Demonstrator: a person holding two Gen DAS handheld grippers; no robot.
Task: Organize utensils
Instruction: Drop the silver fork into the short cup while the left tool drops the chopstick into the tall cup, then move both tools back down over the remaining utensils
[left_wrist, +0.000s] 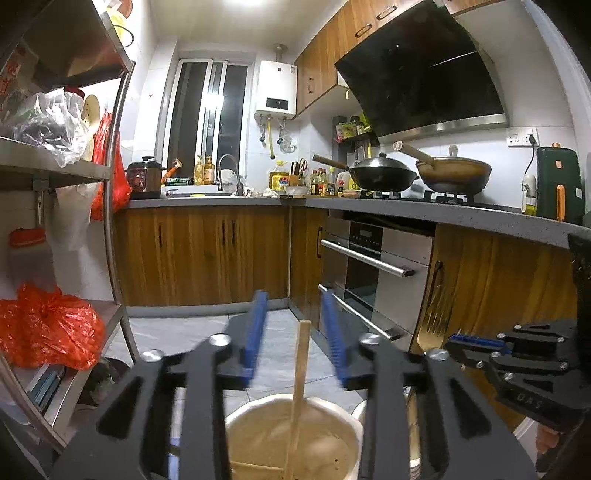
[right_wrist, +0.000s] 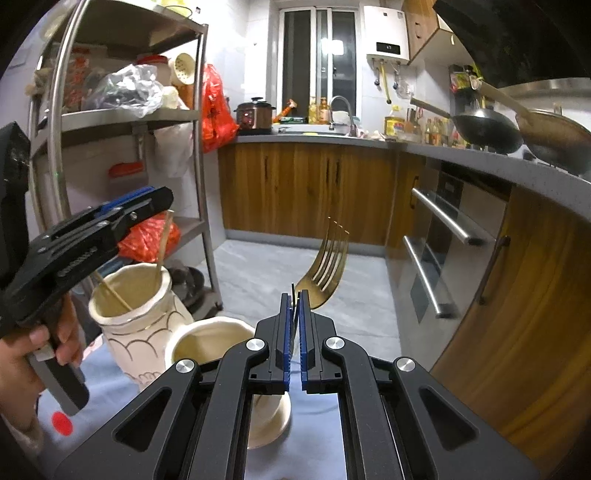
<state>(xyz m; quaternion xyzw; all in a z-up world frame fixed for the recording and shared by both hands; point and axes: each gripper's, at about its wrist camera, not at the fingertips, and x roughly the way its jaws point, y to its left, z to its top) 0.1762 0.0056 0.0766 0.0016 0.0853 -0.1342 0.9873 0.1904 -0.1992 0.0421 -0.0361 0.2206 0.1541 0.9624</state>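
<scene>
A wooden chopstick (left_wrist: 300, 365) stands upright in a cream ceramic holder (left_wrist: 258, 435), and another lies across its bottom. My left gripper (left_wrist: 294, 293) is open above the holder. The standing chopstick rises between its blue pads with a gap on each side. My right gripper (right_wrist: 294, 295) is shut on the thin handle of a gold fork (right_wrist: 328, 266), tines pointing up and away. It hovers over a shorter cream cup (right_wrist: 207, 339), right of the tall scallop-patterned holder (right_wrist: 147, 332). The fork (left_wrist: 436, 314) and right gripper (left_wrist: 458, 341) also show at the left wrist view's right edge.
A steel shelf rack (right_wrist: 201, 184) with red bags stands to the left. An oven with bar handles (right_wrist: 443, 218) and wooden cabinets run along the right under a grey counter holding two woks (right_wrist: 484, 129). The holders stand on a pale blue surface (right_wrist: 107, 391). A hand (right_wrist: 22, 365) grips the left tool.
</scene>
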